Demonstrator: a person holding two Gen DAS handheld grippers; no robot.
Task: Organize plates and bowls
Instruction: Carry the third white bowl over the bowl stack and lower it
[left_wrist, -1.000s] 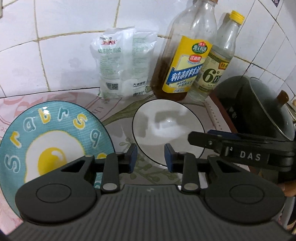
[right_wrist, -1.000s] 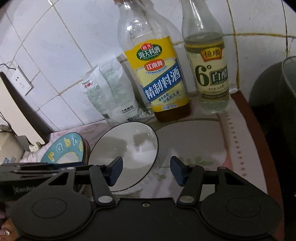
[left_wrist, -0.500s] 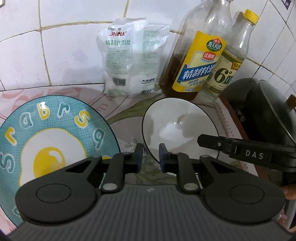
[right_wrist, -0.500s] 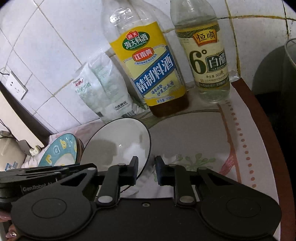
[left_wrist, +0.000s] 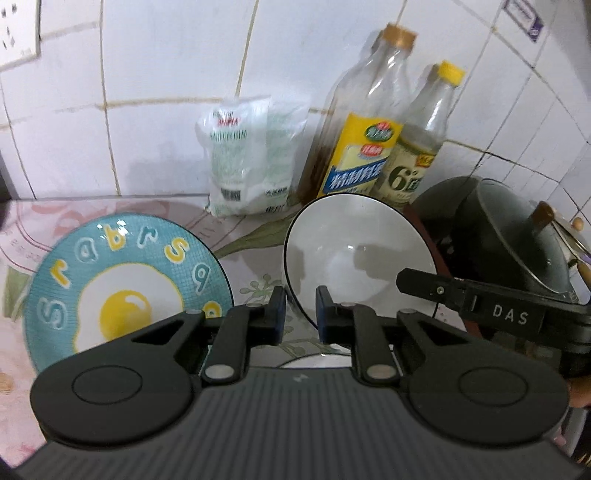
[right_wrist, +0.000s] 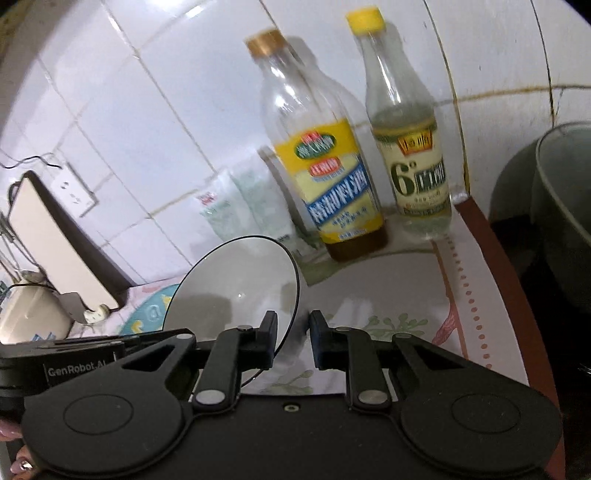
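A white bowl with a thin black rim (left_wrist: 354, 254) is lifted off the counter and tilted, held from both sides. My left gripper (left_wrist: 300, 314) is shut on its left rim. My right gripper (right_wrist: 292, 338) is shut on its right rim; its arm marked DAS (left_wrist: 509, 314) reaches in from the right in the left wrist view. The bowl also shows in the right wrist view (right_wrist: 236, 280). A blue plate with a fried-egg picture (left_wrist: 122, 288) lies flat on the counter to the left; a strip of it shows behind the bowl in the right wrist view (right_wrist: 147, 314).
A salt bag (left_wrist: 251, 158), a cooking-wine bottle (left_wrist: 362, 140) and a vinegar bottle (left_wrist: 417, 147) stand against the tiled wall. A dark pot with a glass lid (left_wrist: 517, 236) stands at the right. A flowered cloth (right_wrist: 388, 295) covers the counter. A wall socket (right_wrist: 74, 192) is at the left.
Both grippers closed on the bowl's rim. The bowl has risen off the counter and tilted; both views have pulled up and back from the wall.
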